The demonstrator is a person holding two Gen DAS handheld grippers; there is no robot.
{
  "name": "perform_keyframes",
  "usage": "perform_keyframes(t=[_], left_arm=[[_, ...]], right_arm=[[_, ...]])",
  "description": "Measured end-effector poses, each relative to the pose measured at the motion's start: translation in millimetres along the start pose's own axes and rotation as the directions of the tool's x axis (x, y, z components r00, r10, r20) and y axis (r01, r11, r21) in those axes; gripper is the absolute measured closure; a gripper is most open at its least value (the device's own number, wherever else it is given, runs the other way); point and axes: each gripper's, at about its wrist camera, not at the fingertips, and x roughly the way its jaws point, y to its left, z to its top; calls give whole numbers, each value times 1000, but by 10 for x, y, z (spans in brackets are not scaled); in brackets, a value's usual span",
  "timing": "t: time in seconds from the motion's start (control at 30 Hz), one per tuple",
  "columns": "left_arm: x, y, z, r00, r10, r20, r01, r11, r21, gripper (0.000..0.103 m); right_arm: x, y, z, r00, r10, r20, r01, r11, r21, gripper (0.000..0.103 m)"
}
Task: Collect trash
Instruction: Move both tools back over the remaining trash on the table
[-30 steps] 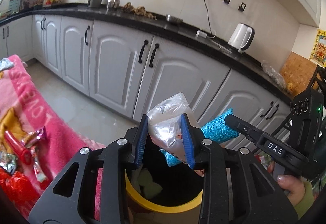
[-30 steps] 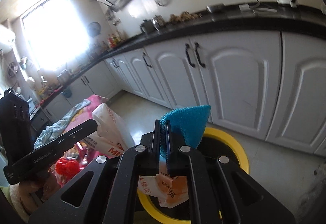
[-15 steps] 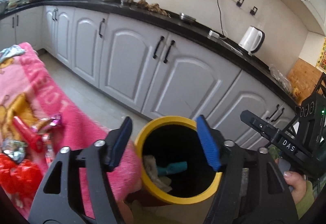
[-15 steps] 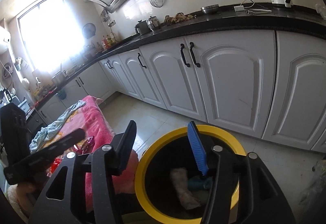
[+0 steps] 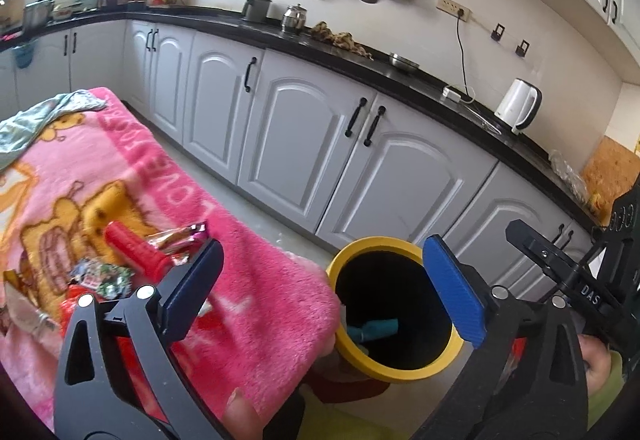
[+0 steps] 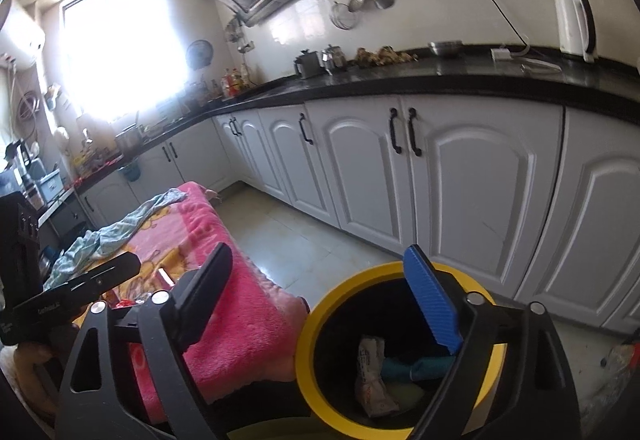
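Observation:
A yellow-rimmed black bin (image 5: 400, 374) stands on the floor beside a pink blanket (image 5: 120, 176). In it lie a teal sponge (image 5: 374, 328) and a crumpled white bag (image 6: 374, 376); the sponge (image 6: 416, 366) also shows from the right wrist. My left gripper (image 5: 322, 290) hangs over the bin's left side, its jaws opening with nothing between them. My right gripper (image 6: 318, 300) is above the bin rim (image 6: 308, 344), jaws also opening and empty. On the blanket lie a red cylinder (image 5: 136, 252) and several shiny candy wrappers (image 5: 100, 276).
White cabinets (image 5: 304, 152) under a black counter (image 5: 360, 60) run behind the bin. A white kettle (image 5: 518, 104) stands on the counter. A grey-green cloth (image 6: 104, 232) lies at the blanket's far end. Tiled floor (image 6: 304, 232) lies between blanket and cabinets.
The left gripper let go of the white bag and the right let go of the teal sponge; both now lie in the bin. Both jaws spread wide and both grippers drew back.

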Motion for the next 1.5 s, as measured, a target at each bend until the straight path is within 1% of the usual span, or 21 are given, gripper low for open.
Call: perform_keyframes(t=[0.2,0.37,0.73,1.07,1.5], left_arm=[[-214,102,12,999,13,32,-13,1000,-16,11],[-373,191,21,998,22,57,-21,999,-30,11],[-655,396,14,994,46,100,-40,997,-62,11],[-814,596,-17,991,64,119,-53,994,-91,11],[-991,850,-24,985,101,139,-83,988,-131,11]], right_arm=[[-69,228,19,1000,17,12,-17,999,-45,10],[-119,401,34,999,31,20,-29,996,-82,8],[-194,764,11,998,66,18,-62,986,-156,7],[-201,1070,-22,995,98,3,-95,976,-198,7],[-121,1529,-85,986,166,-31,-168,952,-256,6]])
